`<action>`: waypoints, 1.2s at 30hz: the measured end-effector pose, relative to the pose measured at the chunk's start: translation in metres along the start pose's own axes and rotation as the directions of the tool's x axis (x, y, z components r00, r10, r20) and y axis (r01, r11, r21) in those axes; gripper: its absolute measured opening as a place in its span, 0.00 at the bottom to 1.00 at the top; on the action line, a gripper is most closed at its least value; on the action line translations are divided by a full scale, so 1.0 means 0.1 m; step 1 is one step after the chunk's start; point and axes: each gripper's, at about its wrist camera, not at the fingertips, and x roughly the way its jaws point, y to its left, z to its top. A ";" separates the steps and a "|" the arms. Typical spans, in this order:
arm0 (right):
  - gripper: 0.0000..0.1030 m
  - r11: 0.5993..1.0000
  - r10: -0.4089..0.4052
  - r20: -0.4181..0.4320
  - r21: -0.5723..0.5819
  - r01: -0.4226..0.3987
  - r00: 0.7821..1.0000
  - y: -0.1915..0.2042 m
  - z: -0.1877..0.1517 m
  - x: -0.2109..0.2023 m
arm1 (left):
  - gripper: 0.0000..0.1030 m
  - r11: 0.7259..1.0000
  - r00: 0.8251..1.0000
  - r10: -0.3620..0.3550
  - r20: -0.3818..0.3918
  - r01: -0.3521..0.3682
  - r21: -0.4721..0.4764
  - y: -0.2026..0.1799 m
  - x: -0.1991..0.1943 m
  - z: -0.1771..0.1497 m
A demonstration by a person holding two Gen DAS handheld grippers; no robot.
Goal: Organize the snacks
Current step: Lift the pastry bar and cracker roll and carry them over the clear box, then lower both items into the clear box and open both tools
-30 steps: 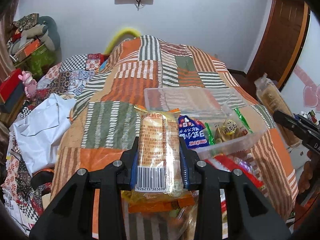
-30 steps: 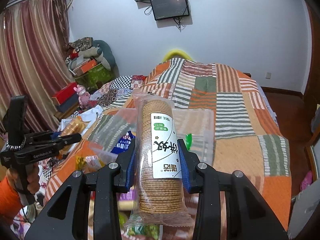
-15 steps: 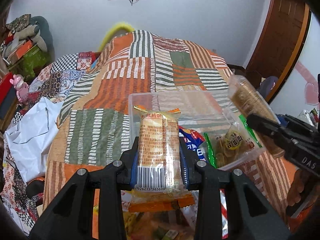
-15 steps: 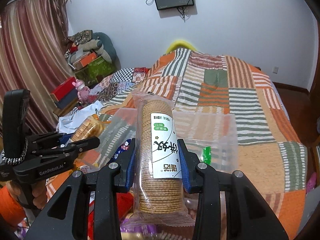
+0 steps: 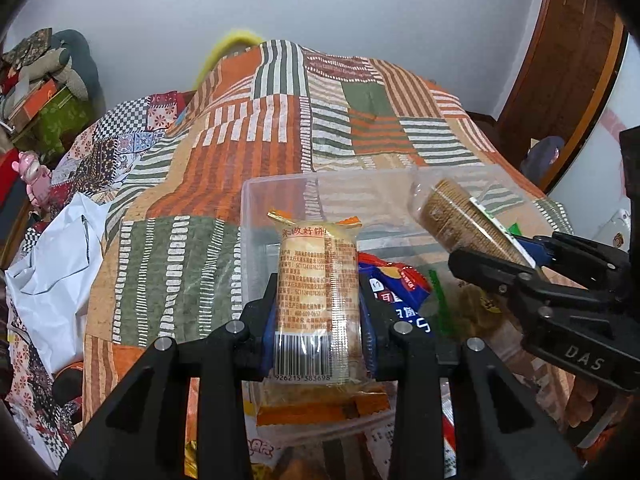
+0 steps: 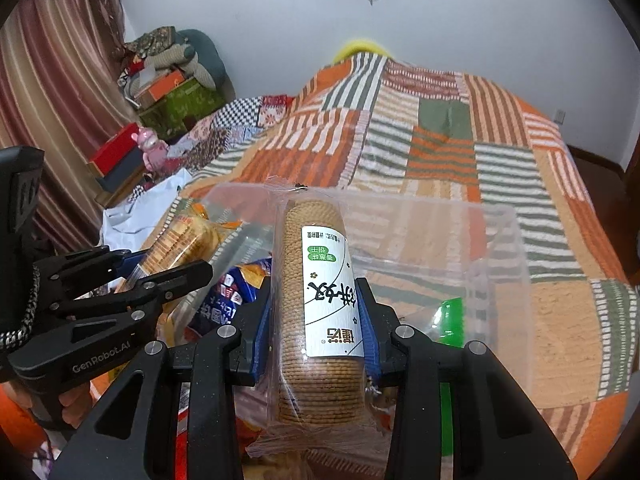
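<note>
Jaws of left gripper [image 5: 319, 332] were clamped on a yellow cracker pack [image 5: 318, 280], held upright between the blue pads [image 5: 267, 332]. Right gripper [image 6: 318, 328] likewise gripped a biscuit sleeve [image 6: 316, 280] at mid-length. Both packs hung over the clear bin [image 6: 500, 240] on the quilt [image 5: 240, 152]. Blue bag [image 5: 394, 292] lay inside, just beyond.

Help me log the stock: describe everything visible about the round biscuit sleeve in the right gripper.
The biscuit sleeve is a clear plastic tube of stacked round brown biscuits with a white label printed in black and green. It points away from the camera, clamped between the right gripper fingers, raised over the clear plastic bin.
</note>
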 end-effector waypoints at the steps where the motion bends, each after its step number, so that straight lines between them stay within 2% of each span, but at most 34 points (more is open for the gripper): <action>1: 0.33 1.000 0.002 -0.003 0.001 -0.002 1.000 -0.01 0.00 0.02 | 0.33 1.000 1.000 -0.001 0.000 0.001 0.004 0.00 0.00 -0.01; 12: 0.33 0.999 -0.003 -0.023 -0.034 0.002 1.000 0.04 0.05 0.05 | 0.36 0.999 0.999 -0.027 -0.020 0.028 0.028 -0.02 0.06 -0.03; 16: 0.33 0.999 -0.013 -0.015 -0.045 0.012 1.000 0.05 0.03 -0.01 | 0.48 0.998 0.998 -0.056 -0.031 0.057 0.027 -0.05 0.03 -0.05; 20: 0.33 0.998 -0.016 0.006 -0.054 0.016 1.000 0.06 0.03 -0.14 | 0.64 0.998 0.999 -0.047 0.004 0.047 0.034 -0.09 -0.13 -0.08; 27: 0.34 0.998 -0.005 0.047 -0.063 0.008 0.999 0.07 -0.02 -0.42 | 0.65 0.999 0.999 -0.047 0.021 0.047 0.019 -0.04 -0.39 -0.15; 29: 0.34 0.997 -0.011 0.065 -0.069 0.015 0.998 0.09 -0.05 -0.52 | 0.69 0.999 0.999 -0.041 0.033 0.041 0.015 -0.01 -0.49 -0.21; 36: 0.36 0.997 -0.002 0.113 -0.071 0.010 0.994 0.13 -0.19 -0.82 | 0.69 1.000 0.998 -0.024 0.054 0.023 0.011 0.07 -0.80 -0.40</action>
